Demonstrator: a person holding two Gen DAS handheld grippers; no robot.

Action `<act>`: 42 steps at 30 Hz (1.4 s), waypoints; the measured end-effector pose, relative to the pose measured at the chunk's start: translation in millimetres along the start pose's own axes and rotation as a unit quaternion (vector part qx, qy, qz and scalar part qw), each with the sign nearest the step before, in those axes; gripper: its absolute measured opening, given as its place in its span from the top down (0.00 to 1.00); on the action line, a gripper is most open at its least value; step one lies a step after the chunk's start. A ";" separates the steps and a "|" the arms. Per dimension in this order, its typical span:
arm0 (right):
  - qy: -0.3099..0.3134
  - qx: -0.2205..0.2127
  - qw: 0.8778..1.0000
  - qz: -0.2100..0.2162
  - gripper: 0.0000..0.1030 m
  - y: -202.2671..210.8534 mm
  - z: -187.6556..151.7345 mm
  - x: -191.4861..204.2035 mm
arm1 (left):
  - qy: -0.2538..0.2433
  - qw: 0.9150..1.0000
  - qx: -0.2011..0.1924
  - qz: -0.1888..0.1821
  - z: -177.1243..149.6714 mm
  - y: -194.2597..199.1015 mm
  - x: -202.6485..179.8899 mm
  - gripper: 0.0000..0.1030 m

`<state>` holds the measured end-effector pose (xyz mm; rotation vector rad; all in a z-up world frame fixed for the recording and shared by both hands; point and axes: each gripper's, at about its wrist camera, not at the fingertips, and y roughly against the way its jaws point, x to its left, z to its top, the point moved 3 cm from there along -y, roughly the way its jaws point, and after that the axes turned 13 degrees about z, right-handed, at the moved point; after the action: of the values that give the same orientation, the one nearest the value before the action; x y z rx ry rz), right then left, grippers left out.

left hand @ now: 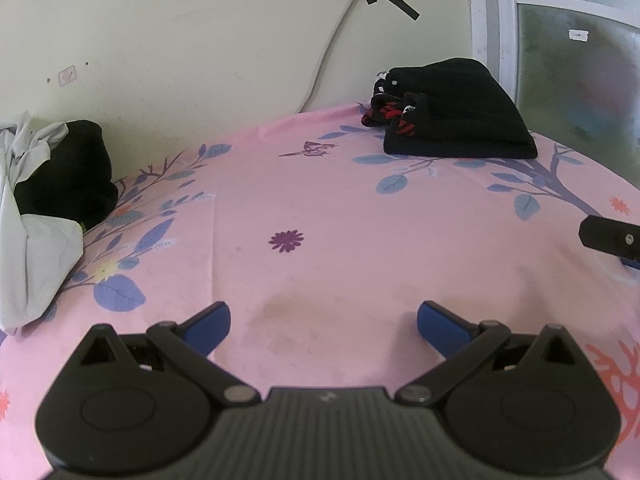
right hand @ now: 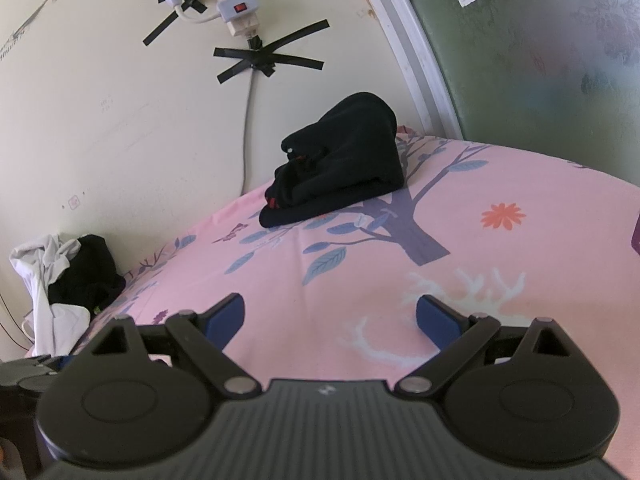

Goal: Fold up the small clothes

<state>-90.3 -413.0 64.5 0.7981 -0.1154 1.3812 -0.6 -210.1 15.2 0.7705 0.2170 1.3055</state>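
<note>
A stack of folded black clothes [left hand: 452, 112] with red-striped edges rests at the far right of the pink sheet [left hand: 360, 208]; the right wrist view shows the same stack [right hand: 340, 164] near the wall. A loose heap of white and black clothes [left hand: 44, 196] lies at the left edge, seen also as a heap [right hand: 68, 280] at the left in the right wrist view. My left gripper [left hand: 323, 322] is open above bare sheet, nothing between its blue fingertips. My right gripper [right hand: 330, 318] is open too, empty, low over the sheet [right hand: 480, 264].
The wall [left hand: 180, 48] runs along the back with a cable and black tape. A power strip [right hand: 234, 0] is taped to it. A frosted glass door [right hand: 540, 60] stands at the right. The other gripper's black tip [left hand: 610, 238] shows at the right edge.
</note>
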 end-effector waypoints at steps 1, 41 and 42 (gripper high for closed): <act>0.000 0.000 1.000 0.000 0.11 0.0 0.0 0.0 | -0.001 1.000 0.000 0.000 -0.2 0.2 -0.3 0.00; 0.000 0.002 1.000 -0.002 0.11 -0.8 -2.6 2.3 | -0.018 0.999 -0.019 0.047 -0.5 5.9 -5.7 0.00; 0.000 0.002 1.000 -0.002 0.11 -0.8 -2.4 2.1 | -0.018 0.999 -0.020 0.047 -0.5 5.8 -5.6 0.00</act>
<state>-90.1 -409.9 63.5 0.7999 -0.1111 1.3786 -7.0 -214.7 16.9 0.7783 0.1262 1.3802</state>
